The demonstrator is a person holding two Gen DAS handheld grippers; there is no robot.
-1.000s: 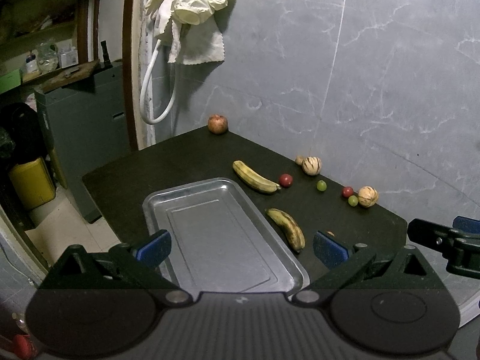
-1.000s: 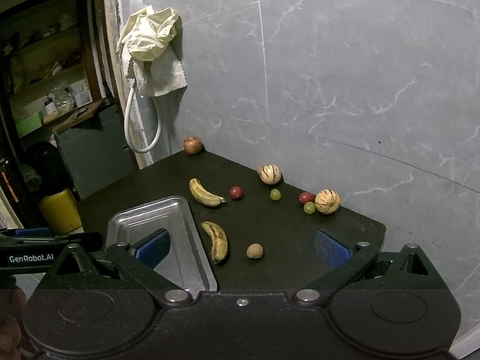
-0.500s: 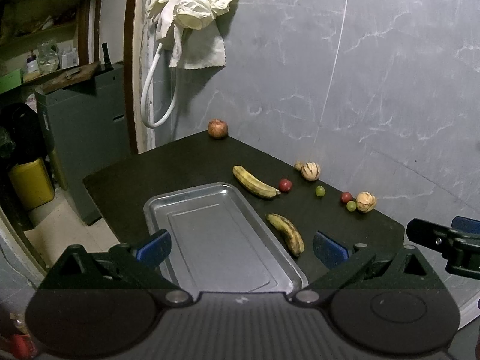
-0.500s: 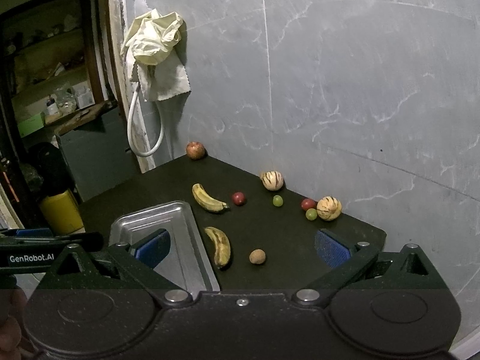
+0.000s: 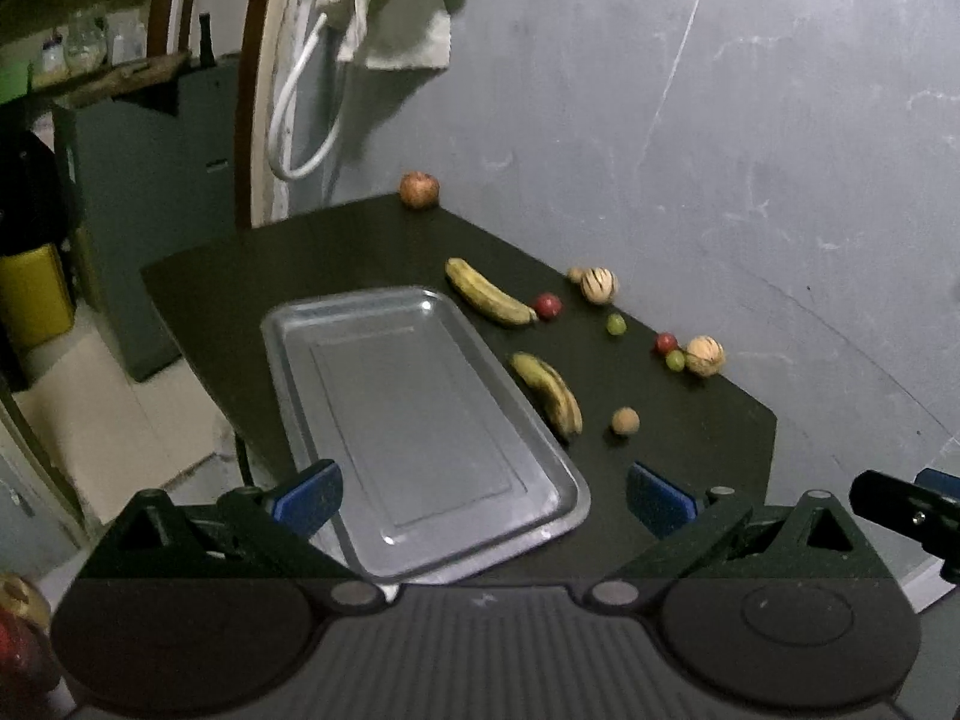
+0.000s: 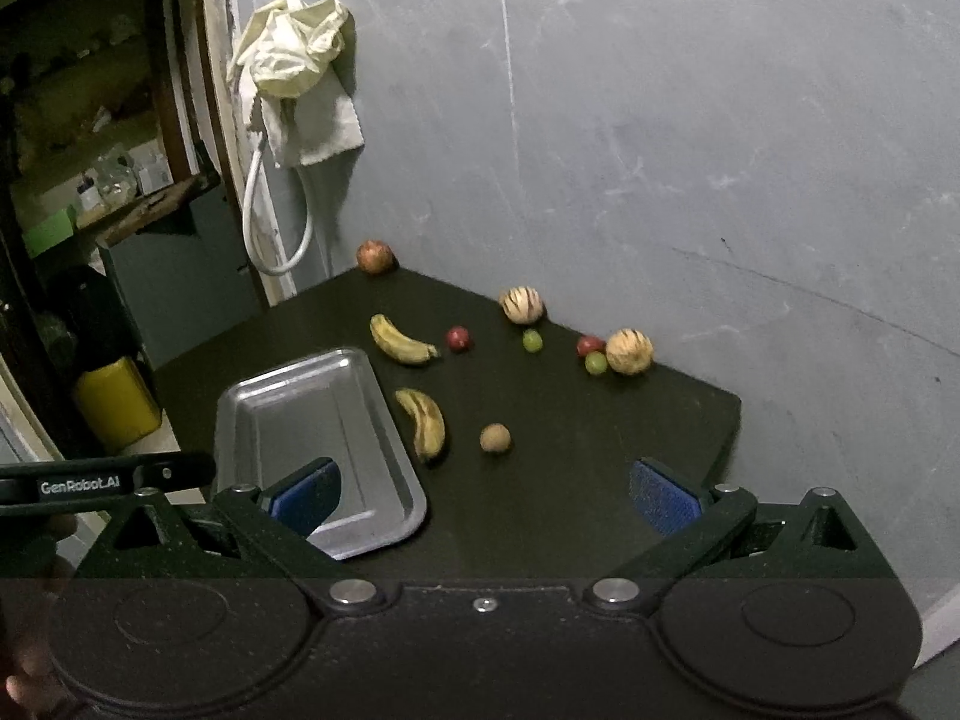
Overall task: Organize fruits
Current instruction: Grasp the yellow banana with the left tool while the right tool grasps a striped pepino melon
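An empty metal tray [image 5: 336, 330] [image 6: 288, 387] lies on a dark table [image 5: 336, 252] [image 6: 600, 450]. To its right lie two bananas [image 5: 549, 393] [image 5: 486, 300], a small brown fruit [image 5: 625, 420] [image 6: 495, 438], red fruits [image 5: 547, 305], green grapes [image 5: 615, 324], two striped melons [image 5: 598, 285] [image 5: 705, 355] and an apple [image 5: 419, 189] at the far corner. My left gripper [image 5: 480, 495] is open over the tray's near end. My right gripper [image 6: 483, 495] is open and empty above the table's near edge, short of the brown fruit.
A grey marble wall [image 6: 660, 150] backs the table. A cloth and white hose [image 6: 288, 90] hang at the left corner. A grey cabinet [image 5: 150, 210] and a yellow container [image 6: 117, 402] stand on the floor to the left.
Both views have shifted slightly; the table and fruits sit a little lower and farther. The brown fruit now shows in the left wrist view. Nothing was grasped.
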